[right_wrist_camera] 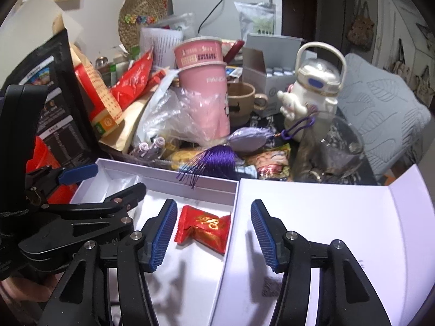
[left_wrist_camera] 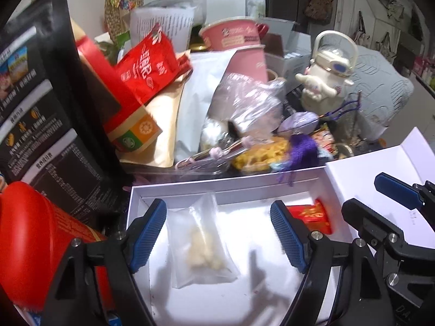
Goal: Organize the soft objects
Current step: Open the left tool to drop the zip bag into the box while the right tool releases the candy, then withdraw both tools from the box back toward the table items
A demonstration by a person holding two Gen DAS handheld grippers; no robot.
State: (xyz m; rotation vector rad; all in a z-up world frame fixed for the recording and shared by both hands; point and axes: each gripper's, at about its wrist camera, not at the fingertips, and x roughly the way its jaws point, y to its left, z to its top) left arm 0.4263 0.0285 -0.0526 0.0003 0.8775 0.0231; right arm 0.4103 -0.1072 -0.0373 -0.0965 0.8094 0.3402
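A white open box (left_wrist_camera: pixel 225 187) (right_wrist_camera: pixel 163 175) lies in front of me. A clear plastic bag (left_wrist_camera: pixel 199 240) with pale lumps lies on its floor, between the fingers of my open, empty left gripper (left_wrist_camera: pixel 221 235). A red candy packet (right_wrist_camera: pixel 202 226) (left_wrist_camera: pixel 311 214) lies at the box's right end, between the fingers of my open, empty right gripper (right_wrist_camera: pixel 214 235). A purple sachet with a tassel (right_wrist_camera: pixel 244 140) (left_wrist_camera: pixel 297 126) rests just behind the box; its fringe hangs over the far wall. The left gripper also shows in the right wrist view (right_wrist_camera: pixel 103 179).
The box's white lid (right_wrist_camera: pixel 326 217) lies open to the right. Behind stands dense clutter: pink paper cups (right_wrist_camera: pixel 206 81), red snack bags (left_wrist_camera: pixel 148 68), a black pouch (left_wrist_camera: pixel 40 114), a white character bottle (right_wrist_camera: pixel 312 89), a glass (right_wrist_camera: pixel 334 149), a brown mug (right_wrist_camera: pixel 242 103). A red tub (left_wrist_camera: pixel 35 241) stands at left.
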